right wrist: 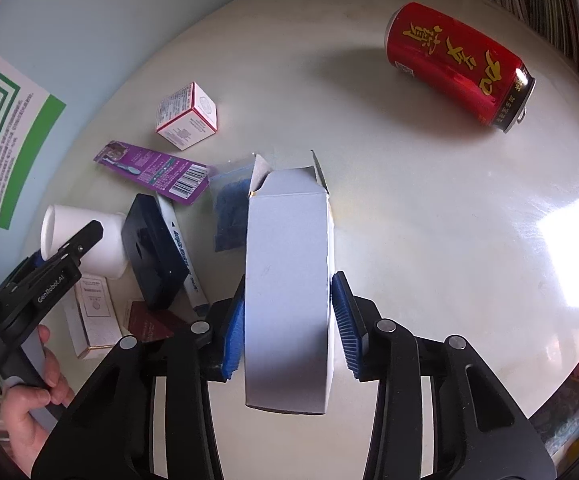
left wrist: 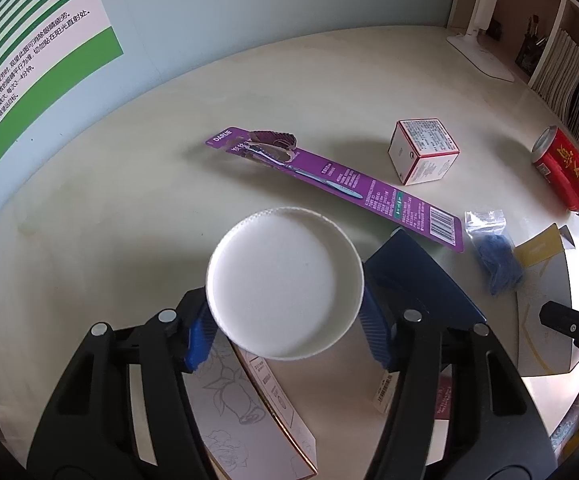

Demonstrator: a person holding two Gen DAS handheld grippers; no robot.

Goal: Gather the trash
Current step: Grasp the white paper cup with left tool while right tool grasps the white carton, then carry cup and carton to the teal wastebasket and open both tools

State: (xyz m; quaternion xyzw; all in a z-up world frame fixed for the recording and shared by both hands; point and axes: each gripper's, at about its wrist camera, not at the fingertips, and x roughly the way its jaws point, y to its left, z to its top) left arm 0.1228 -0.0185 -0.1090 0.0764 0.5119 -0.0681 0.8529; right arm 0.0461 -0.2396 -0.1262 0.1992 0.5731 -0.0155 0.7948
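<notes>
Left gripper (left wrist: pixel 285 332): we see its blue pads pressed on both sides of the white paper cup (left wrist: pixel 284 285), mid-frame in the left wrist view, so it's gripping it. Right gripper (right wrist: pixel 289 328): the left pad touches the grey carton (right wrist: pixel 289 280) at frame centre; the right pad's contact is unclear, so we can't tell if it's clamped. Loose on the table (right wrist: pixel 429 208): red can (right wrist: pixel 459 68) (on its side, upper right), purple toothbrush pack (left wrist: pixel 329 184), small white box (left wrist: pixel 423 152).
</notes>
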